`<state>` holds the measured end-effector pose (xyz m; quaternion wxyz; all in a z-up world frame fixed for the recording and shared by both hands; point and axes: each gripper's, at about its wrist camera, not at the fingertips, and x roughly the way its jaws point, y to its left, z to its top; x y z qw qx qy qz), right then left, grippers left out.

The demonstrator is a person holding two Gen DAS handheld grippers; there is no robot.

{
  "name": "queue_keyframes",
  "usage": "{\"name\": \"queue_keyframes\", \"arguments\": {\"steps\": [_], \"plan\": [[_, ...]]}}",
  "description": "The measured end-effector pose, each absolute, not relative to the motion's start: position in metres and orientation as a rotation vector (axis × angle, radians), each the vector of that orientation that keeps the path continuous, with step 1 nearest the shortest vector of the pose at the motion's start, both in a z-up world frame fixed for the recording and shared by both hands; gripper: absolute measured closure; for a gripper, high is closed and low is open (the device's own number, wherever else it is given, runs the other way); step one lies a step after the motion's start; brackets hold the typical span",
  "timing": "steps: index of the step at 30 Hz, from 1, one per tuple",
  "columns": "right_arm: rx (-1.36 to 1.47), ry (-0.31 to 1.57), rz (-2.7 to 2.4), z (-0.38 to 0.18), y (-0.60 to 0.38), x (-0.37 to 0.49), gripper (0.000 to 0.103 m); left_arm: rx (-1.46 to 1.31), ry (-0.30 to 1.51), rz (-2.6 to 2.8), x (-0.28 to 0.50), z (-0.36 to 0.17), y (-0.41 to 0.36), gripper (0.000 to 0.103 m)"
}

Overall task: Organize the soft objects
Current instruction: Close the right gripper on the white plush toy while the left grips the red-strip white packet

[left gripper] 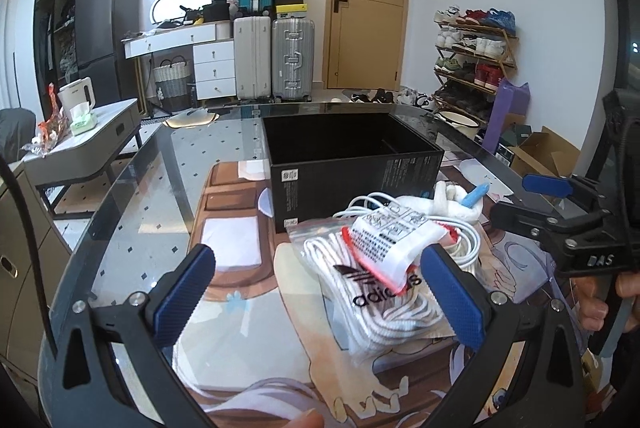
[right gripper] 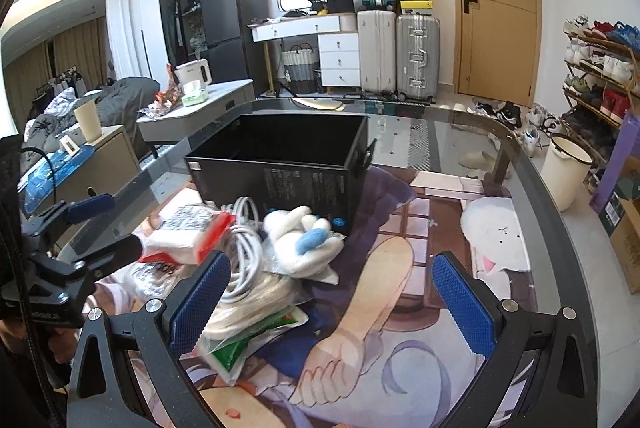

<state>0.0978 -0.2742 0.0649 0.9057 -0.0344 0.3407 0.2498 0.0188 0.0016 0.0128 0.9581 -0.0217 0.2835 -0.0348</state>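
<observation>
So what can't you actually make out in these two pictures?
- Floor of the open black cardboard box: both views, hidden by its near wall.
- Print on the white red-edged packet: left view, too small.
- Green-and-white plastic pouch: right view, partly under the coiled white cable.

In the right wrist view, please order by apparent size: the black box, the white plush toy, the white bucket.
1. black box
2. and 3. white plush toy and white bucket look alike; the bucket stands farther away, so unranked.
</observation>
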Motion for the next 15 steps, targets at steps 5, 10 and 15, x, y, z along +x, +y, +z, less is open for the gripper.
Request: {"name": "queue_keyframes", "arguments": {"steps": [5,10,15], "plan": [[-0.067,0.756,0.515,0.060,-0.272,0.115,0.000,-0.055,0.593,-0.107,0.029,0.017,-0.001,0.000],[-0.045,0.794,0.525,0.056,-0.271,0.130,0.001,-0.066,0.605,-0.149,0.034,0.016,-0.003,0.000],[-0.028,0.822,0.552,0.051,-0.264,0.141,0.006,-0.027,0.590,-0.169,0.035,0.020,-0.013,0.000]]}}
